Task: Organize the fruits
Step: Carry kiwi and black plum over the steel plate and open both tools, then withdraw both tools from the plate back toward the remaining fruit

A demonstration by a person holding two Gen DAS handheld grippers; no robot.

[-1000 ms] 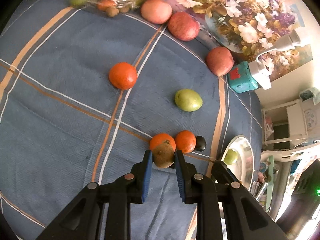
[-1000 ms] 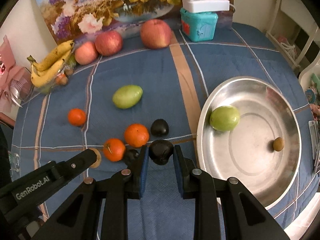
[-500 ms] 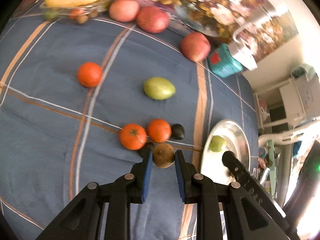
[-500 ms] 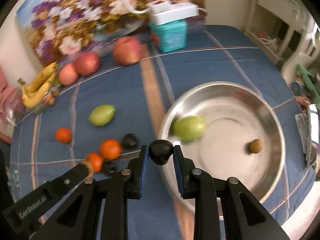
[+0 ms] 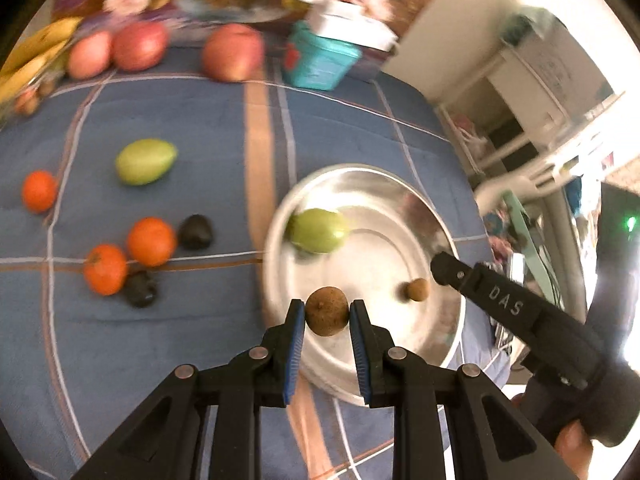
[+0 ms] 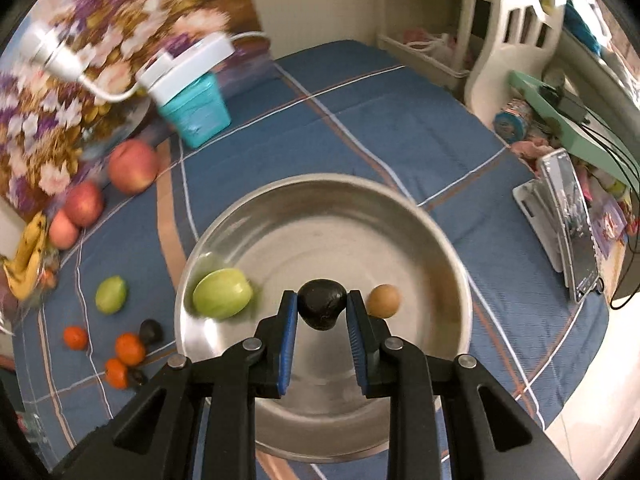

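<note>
The left gripper (image 5: 326, 316) clamps a brown fruit (image 5: 327, 311) over the bowl's (image 5: 400, 184) near rim; the right gripper (image 6: 322, 310) clamps a black fruit (image 6: 322, 309) above its middle. Inside lie a green fruit (image 6: 222, 293) and a small brown one (image 6: 383, 300). Oranges (image 5: 151, 241), black fruits (image 5: 195, 231), another green fruit (image 5: 146, 161) and apples (image 5: 232, 57) at the bedspread's (image 5: 160, 100) far edge are left.

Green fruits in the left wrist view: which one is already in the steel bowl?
The rounder green fruit lies inside the steel bowl, near its left wall. The other, pointed green fruit is on the blue cloth, left of the bowl.
</note>
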